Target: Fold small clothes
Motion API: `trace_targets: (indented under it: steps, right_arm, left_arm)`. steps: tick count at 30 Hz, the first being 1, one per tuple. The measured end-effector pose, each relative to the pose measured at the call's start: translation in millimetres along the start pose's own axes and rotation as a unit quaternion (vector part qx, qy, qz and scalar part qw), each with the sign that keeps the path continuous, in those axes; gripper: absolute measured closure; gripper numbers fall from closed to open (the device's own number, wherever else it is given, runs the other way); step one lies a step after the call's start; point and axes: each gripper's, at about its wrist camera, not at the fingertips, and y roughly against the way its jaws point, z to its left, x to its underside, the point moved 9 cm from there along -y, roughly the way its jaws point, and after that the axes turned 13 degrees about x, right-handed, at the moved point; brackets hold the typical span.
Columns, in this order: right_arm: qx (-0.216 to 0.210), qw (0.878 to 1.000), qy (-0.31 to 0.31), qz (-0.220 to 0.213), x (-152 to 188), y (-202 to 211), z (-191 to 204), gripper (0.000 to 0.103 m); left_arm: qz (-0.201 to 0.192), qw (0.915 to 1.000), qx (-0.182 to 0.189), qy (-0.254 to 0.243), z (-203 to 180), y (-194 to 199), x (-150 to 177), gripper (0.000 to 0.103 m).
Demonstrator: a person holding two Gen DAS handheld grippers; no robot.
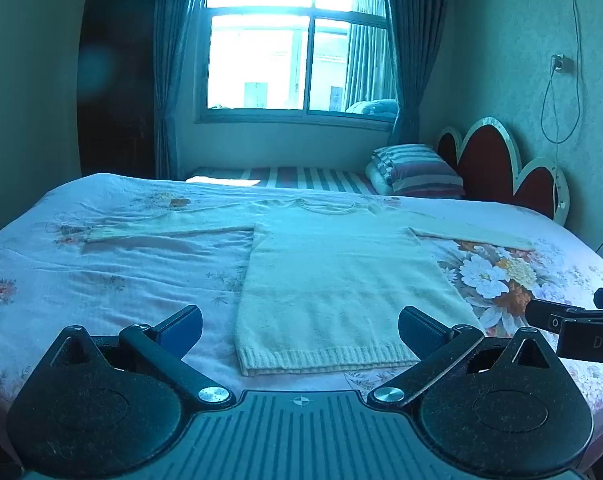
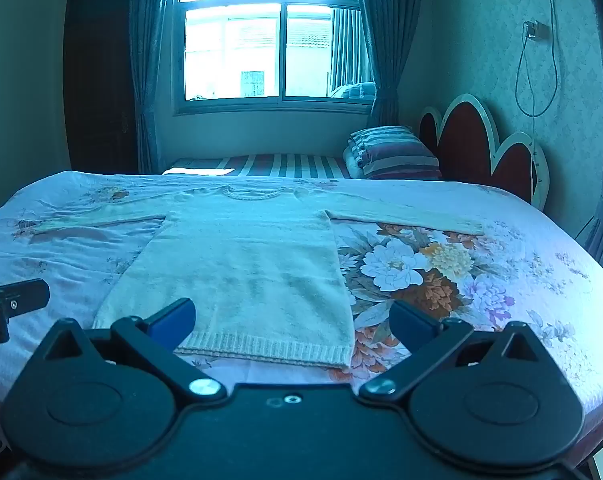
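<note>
A small cream knit sweater (image 1: 333, 280) lies flat on the bed, sleeves spread left and right, collar far, ribbed hem nearest me. It also shows in the right wrist view (image 2: 245, 268). My left gripper (image 1: 301, 330) is open and empty, held above the hem near the bed's front edge. My right gripper (image 2: 291, 320) is open and empty, held over the hem's right corner. The right gripper shows at the right edge of the left wrist view (image 1: 573, 320). The left gripper shows at the left edge of the right wrist view (image 2: 9, 304).
The bed has a floral sheet (image 1: 497, 276) and a red scalloped headboard (image 1: 497, 160) at the right. A striped folded blanket (image 1: 417, 170) lies at the far side. A window with curtains (image 1: 297, 40) is behind, a dark wardrobe (image 1: 113, 80) at left.
</note>
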Motion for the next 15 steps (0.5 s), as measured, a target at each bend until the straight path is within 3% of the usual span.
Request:
trace_targets:
  steps: [15]
  right_arm:
    - [-0.006, 1.0, -0.011, -0.002, 3.2, -1.5, -4.0, 0.0]
  left_arm:
    - [0.007, 0.9999, -0.009, -0.003, -1.9, -3.1, 1.4, 0.0]
